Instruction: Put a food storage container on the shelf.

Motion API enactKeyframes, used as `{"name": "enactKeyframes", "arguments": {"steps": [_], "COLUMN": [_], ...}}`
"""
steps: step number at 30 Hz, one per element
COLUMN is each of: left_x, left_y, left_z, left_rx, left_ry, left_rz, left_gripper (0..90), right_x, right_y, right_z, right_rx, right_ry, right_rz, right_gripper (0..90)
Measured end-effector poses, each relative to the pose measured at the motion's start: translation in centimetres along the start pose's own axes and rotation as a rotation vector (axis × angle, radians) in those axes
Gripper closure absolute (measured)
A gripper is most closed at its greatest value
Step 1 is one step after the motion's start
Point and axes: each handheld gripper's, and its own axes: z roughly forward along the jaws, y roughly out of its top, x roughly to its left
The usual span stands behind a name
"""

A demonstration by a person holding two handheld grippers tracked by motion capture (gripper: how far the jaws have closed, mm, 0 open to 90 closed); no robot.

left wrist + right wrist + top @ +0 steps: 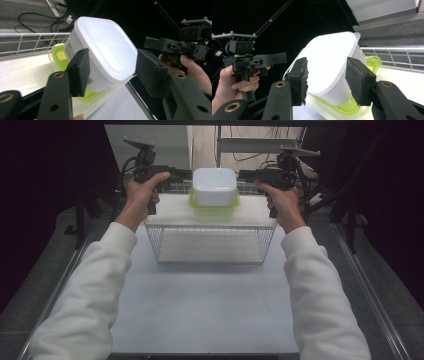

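Two tools flank one white container (214, 185), which sits stacked on a green-rimmed container (214, 206) at the middle of the rear edge of a white board (170, 212) laid across a wire basket (212, 245) on the desk (200, 305). From the high view, the left tool (181, 173) and right tool (246, 175) hover at either side of the stack, level with the white container's upper half — neither looks to be bearing on it.

Seen from the left gripper view, the left tool (111, 67) has its jaws spread, the white container (105, 50) between them with a gap at the far pad (150, 71). A clean release, I judge, means widening a little more and drawing straight back, so the near pad (79, 71) does not drag the container off the green one (58, 53).

Through the right gripper view, the right tool (327, 80) is likewise spread, pads standing off the container's (332, 57) wall. Best to retreat both hands together and evenly — a one-sided tug could tilt the stack towards the board's edge.
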Motion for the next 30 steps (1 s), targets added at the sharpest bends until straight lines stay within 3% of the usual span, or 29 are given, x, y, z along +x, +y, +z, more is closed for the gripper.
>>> {"name": "enactKeyframes", "arguments": {"steps": [5, 10, 15, 19, 23, 30], "left_x": [-0.6, -0.8, -1.2, -1.3, -1.5, -1.3], "left_y": [-1.4, -3.0, -5.2, -7.0, -8.9, -12.6], "left_z": [-1.3, -2.7, -3.8, -4.7, -5.6, -6.5], "left_rx": [0.005, -0.003, 0.003, 0.011, 0.013, 0.046], "left_ry": [0.045, 0.064, 0.032, 0.027, 0.052, 0.082], "left_rz": [0.076, 0.136, 0.175, 0.194, 0.229, 0.261], "left_gripper": [39.9, 37.6, 36.9, 36.0, 36.2, 35.8], "right_x": [0.1, 0.0, -0.4, -0.7, -0.9, -0.7], "right_y": [-0.6, -1.4, -2.7, -4.1, -5.9, -9.5], "right_z": [-0.5, -1.5, -3.0, -4.3, -5.4, -6.7], "right_rx": [0.028, 0.026, 0.032, 0.044, 0.05, 0.112], "right_ry": [0.022, 0.043, 0.041, 0.019, 0.0, -0.056], "right_rz": [-0.039, -0.054, -0.095, -0.128, -0.164, -0.247], "right_gripper": [49.7, 48.9, 48.1, 46.9, 44.4, 40.4]}}
